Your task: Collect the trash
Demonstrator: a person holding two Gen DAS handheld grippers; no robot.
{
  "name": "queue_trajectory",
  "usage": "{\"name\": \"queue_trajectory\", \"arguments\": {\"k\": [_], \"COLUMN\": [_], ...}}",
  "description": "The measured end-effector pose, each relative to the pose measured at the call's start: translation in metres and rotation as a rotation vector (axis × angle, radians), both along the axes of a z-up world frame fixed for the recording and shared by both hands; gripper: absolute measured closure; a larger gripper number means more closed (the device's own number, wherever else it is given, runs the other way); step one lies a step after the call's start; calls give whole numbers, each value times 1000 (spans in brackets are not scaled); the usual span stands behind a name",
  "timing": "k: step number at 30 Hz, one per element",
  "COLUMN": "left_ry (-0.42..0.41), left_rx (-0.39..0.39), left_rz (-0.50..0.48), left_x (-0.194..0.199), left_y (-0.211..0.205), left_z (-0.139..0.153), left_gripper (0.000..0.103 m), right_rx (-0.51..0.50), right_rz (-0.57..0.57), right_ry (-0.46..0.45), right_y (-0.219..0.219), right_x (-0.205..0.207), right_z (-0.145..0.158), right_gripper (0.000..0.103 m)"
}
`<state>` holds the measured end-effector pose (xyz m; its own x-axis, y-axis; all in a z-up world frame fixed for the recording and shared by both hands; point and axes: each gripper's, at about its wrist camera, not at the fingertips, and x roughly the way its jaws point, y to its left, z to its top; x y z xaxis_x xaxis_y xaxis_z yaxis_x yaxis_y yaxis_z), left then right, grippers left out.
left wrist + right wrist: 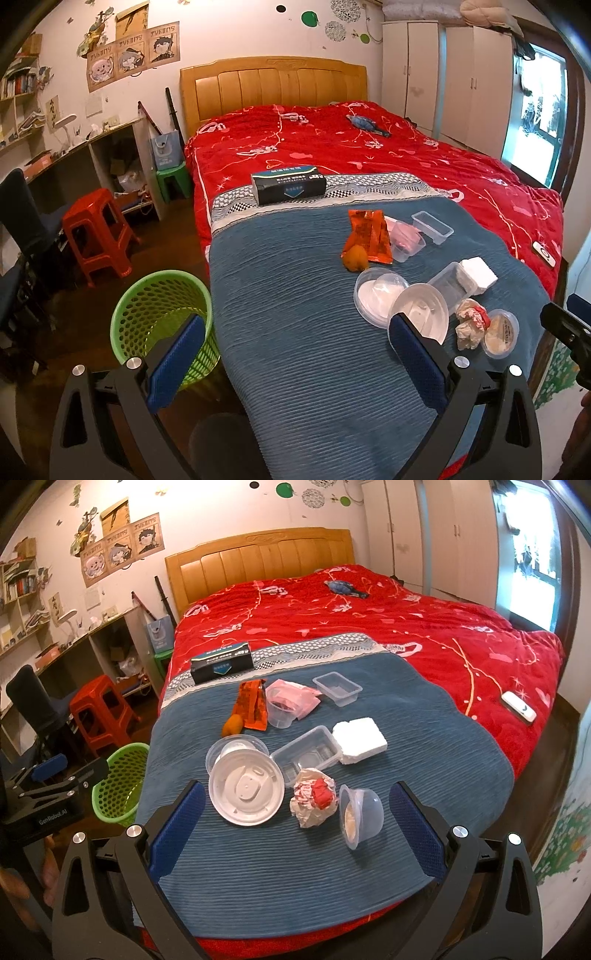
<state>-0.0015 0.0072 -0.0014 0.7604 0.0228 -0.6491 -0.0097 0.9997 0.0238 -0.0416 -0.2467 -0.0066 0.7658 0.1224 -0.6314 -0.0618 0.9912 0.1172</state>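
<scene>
Trash lies on a blue blanket [424, 731] at the foot of the bed: a round plastic lid [246, 791], a crumpled red-and-white wrapper [314, 800], a small tub on its side [360, 818], clear trays [306, 756], a white foam block [359, 740], an orange snack bag [253, 703] and an orange lump [232, 725]. A green mesh basket [162, 325] stands on the floor left of the bed. My left gripper [295, 354] is open and empty above the blanket, right of the basket. My right gripper [297, 827] is open and empty just short of the lid, wrapper and tub.
A dark tissue box [289, 189] and a white remote [519, 707] lie on the red bedspread [369, 147]. A red stool [98, 230], a green stool [173, 181], a desk and a dark chair [26, 221] stand at the left. Wardrobes and a window are at the right.
</scene>
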Motion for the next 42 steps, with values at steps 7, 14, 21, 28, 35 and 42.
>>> {"name": "queue_trajectory", "arguments": {"k": [7,14,21,28,35,42], "left_ry": [-2,2,1,1,0,2], "left_rx": [5,8,13,15,13,10], "left_rz": [0,3,4,8,8,10], "left_x": [0,1,1,1,1,0], "left_y": [-4,-6,-4,-2,-1,0], "left_z": [-2,-2,-2,-2,-2,-3], "left_gripper": [6,6,6,6,6,6], "right_rx": [3,3,5,6,4,4], "right_rz": [0,4,4,5,9,10], "right_ry": [0,3,5,7,6,9], "right_y": [1,0,0,2,3,7], "right_x": [0,0,0,0,-1,-2], "right_z": [0,0,0,0,0,-2], "right_gripper": [5,5,5,5,5,5]}}
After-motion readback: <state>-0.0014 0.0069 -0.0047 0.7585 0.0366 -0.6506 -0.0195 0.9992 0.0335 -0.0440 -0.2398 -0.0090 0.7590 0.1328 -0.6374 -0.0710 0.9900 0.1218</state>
